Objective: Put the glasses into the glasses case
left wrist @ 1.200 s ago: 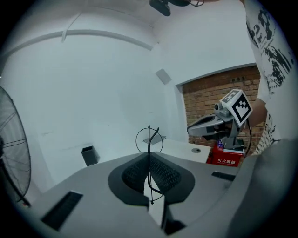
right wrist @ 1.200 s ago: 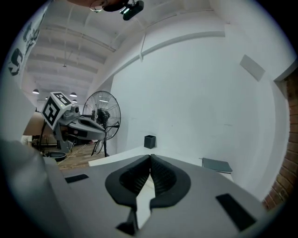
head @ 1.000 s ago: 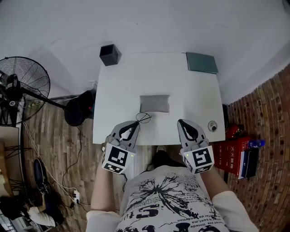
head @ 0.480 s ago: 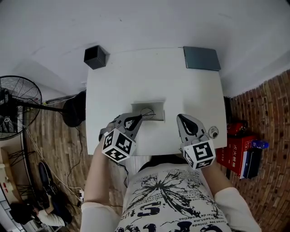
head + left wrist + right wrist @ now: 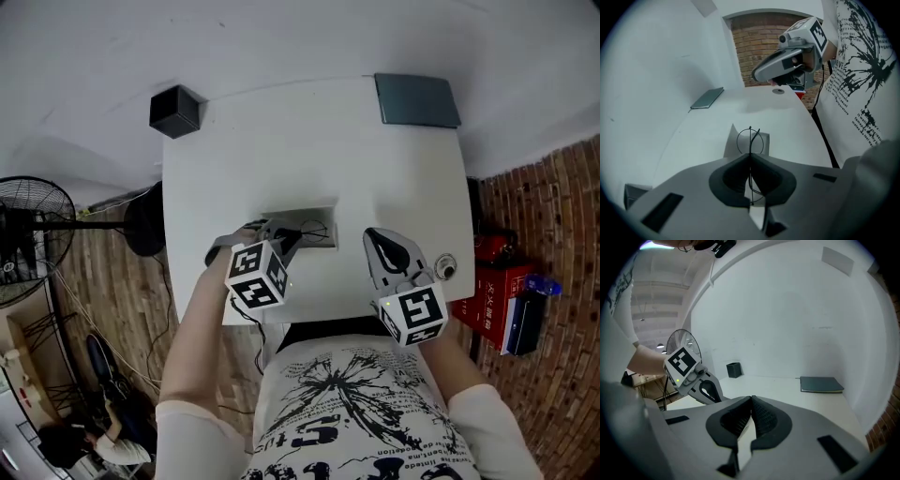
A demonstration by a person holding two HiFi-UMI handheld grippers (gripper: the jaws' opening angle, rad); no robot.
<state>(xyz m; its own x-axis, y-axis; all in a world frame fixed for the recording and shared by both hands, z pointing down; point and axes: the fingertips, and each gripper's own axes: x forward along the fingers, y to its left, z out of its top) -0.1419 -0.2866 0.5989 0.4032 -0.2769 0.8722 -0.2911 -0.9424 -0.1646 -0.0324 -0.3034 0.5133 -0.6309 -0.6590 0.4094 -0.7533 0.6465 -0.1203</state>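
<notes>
**Left gripper holds the glasses over the case; right gripper is closed and empty.**

The left gripper [image 5: 750, 155] is tipped steeply down, its jaws pressed together on the thin dark wire frame of the glasses [image 5: 750, 138]. One round lens rim sticks out past the jaw tips, right over the grey glasses case [image 5: 731, 143]. I cannot tell whether the frame touches the case. The case lies flat near the middle of the white table [image 5: 309, 150], a little toward its near edge. The right gripper [image 5: 751, 400] hovers over the table beside the case, toward the right edge, jaws together with nothing between them. A black box [image 5: 174, 111] stands at the far left corner, a dark notebook [image 5: 417, 99] lies at the far right corner, and a small round object [image 5: 444, 266] sits by the right edge.
</notes>
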